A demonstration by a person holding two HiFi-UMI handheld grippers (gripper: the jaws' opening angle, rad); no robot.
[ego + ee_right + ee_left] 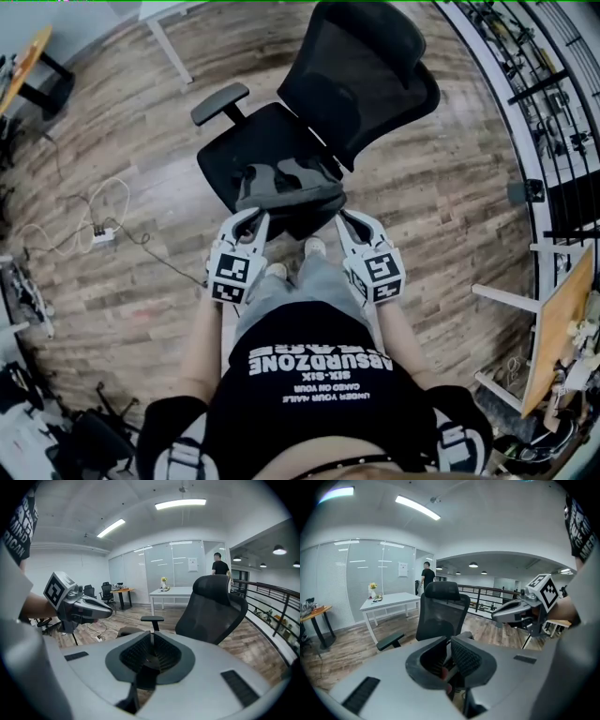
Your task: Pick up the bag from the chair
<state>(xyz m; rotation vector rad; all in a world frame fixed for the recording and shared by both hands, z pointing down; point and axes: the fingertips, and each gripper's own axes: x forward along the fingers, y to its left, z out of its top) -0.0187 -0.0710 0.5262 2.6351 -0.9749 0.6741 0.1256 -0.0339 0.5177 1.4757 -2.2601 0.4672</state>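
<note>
Head view: bag (286, 184) just beyond left hand-held gripper (259, 216) and right hand-held gripper (346, 217); both closed.

I see a black chair (361, 80) with a fine mesh back, standing on a floor (131, 150) of brown wood-grain planks streaked lighter and darker. The bag (286, 185) on its seat is mottled in mid grey and darker grey patches. The left gripper (255, 218) and the right gripper (345, 221) are pale grey with black ribbed jaws, and each carries a marker cube (232, 272) patterned in black and white squares. The person's T-shirt (309, 398) is black with white lettering, and the trousers (300, 286) are a washed grey-blue. A white power strip (101, 233) lies on the planks. Farther back I make out a white table (391, 600) and a black railing (276, 606).
</note>
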